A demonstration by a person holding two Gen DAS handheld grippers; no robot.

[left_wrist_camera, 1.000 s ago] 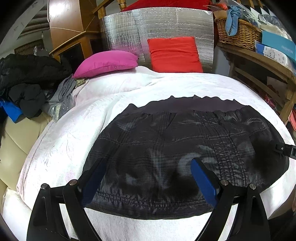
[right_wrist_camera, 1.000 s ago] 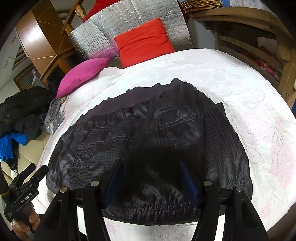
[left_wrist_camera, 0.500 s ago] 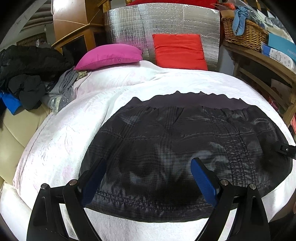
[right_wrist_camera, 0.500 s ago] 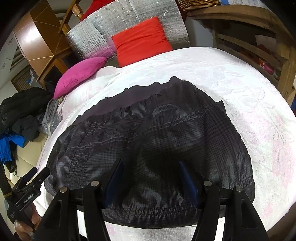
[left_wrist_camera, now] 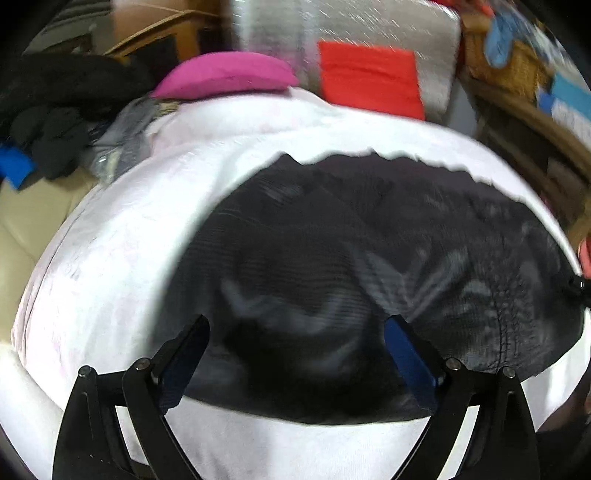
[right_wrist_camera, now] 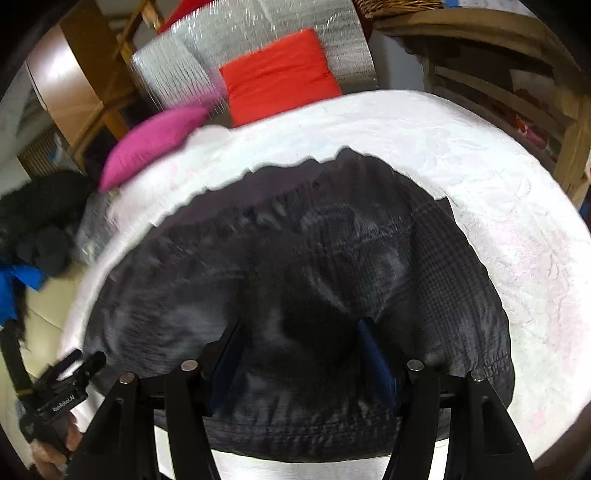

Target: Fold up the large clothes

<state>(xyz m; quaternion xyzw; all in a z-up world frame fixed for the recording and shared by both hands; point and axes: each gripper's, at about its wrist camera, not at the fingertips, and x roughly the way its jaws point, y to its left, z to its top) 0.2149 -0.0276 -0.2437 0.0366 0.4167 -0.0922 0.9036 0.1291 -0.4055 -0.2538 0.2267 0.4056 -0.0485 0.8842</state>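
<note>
A large black quilted garment (left_wrist_camera: 351, 266) lies spread flat on the white bed cover (left_wrist_camera: 122, 221), its dark ribbed hem at the far side. It also shows in the right wrist view (right_wrist_camera: 295, 266). My left gripper (left_wrist_camera: 295, 339) is open, its fingers over the garment's near left part. My right gripper (right_wrist_camera: 299, 332) is open, its fingers over the near right part. The left gripper also shows at the lower left of the right wrist view (right_wrist_camera: 62, 391). Both frames are motion-blurred.
A pink pillow (left_wrist_camera: 225, 75) and a red pillow (left_wrist_camera: 369, 81) lean at the bed's head against a silver panel (left_wrist_camera: 369, 33). A pile of dark clothes (left_wrist_camera: 48, 110) lies at the left. Wooden shelving (right_wrist_camera: 509, 92) with a wicker basket (left_wrist_camera: 517, 55) stands at the right.
Both grippers have moved forward and lower over the garment, which fills more of each view. Both stay open. The garment has not moved.
</note>
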